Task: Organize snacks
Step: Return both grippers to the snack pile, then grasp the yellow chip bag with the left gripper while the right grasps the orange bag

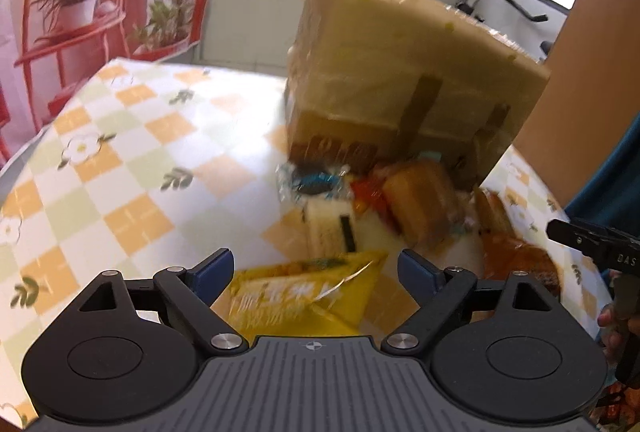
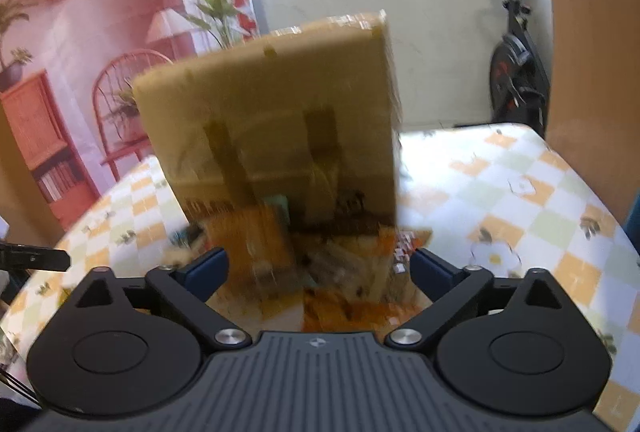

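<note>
In the left wrist view, the checkered tablecloth (image 1: 120,160) filled the left half of the frame. At lower centre the left gripper (image 1: 316,268) had its blue fingers (image 1: 214,266) spread apart, gripping nothing; a yellow snack packet (image 1: 304,296) lay on the cloth between and just ahead of them. Above it, at centre, sat a blue-wrapped snack (image 1: 312,182) and a pale bar (image 1: 330,228), with orange and brown packets (image 1: 420,204) just to their right. The tilted cardboard box (image 1: 400,72) loomed over the pile at upper centre, blurred, its open mouth facing down toward the snacks. At the right edge, part of the other black tool (image 1: 592,242) showed.

In the right wrist view, the box (image 2: 280,104) again stood tilted at centre, with a blurred heap of orange snacks (image 2: 344,296) under it. The right gripper (image 2: 320,272) at the bottom also stood wide, nothing clamped. The cloth stretched away to the right.
</note>
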`<state>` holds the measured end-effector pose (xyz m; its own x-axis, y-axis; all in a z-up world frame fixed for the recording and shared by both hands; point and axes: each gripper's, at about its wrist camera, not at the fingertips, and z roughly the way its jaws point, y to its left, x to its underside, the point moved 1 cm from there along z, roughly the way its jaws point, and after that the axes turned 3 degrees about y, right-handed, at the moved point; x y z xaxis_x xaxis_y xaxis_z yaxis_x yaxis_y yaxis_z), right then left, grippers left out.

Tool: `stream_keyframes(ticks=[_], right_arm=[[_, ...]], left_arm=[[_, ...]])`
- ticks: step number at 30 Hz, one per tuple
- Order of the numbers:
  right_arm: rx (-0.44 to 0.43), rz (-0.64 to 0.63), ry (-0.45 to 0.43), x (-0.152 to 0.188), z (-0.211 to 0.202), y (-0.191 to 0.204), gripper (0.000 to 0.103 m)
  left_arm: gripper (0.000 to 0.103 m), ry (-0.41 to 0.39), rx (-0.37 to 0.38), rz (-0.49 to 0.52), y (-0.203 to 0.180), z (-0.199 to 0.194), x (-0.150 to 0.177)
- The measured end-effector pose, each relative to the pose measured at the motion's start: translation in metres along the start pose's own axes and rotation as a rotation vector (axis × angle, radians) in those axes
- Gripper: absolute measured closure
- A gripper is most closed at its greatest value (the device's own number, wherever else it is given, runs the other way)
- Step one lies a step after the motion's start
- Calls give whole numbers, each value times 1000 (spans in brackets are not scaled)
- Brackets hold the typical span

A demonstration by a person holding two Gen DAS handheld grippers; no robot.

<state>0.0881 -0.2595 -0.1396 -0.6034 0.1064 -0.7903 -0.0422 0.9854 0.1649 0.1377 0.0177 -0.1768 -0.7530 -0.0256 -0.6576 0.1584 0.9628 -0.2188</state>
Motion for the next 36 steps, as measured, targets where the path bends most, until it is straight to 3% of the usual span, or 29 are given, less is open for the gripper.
stream_keyframes(ticks=[8,13,21,24,36], right_arm=[[74,5,50,24,11,5,0],[73,29,78,36,21,6,0],[149,52,90,39,30,-2,0],[172,65,104,41,32,-7,0],[166,102,138,45,30,-16,0]], left_arm=[[12,64,-32,-30,6,20,20],[8,78,-23,-31,5,27,26],[4,111,7,-24,-3,44,33],[4,146,-19,-5,-8,51,40],[7,120,-28,-46,-1,47,44]])
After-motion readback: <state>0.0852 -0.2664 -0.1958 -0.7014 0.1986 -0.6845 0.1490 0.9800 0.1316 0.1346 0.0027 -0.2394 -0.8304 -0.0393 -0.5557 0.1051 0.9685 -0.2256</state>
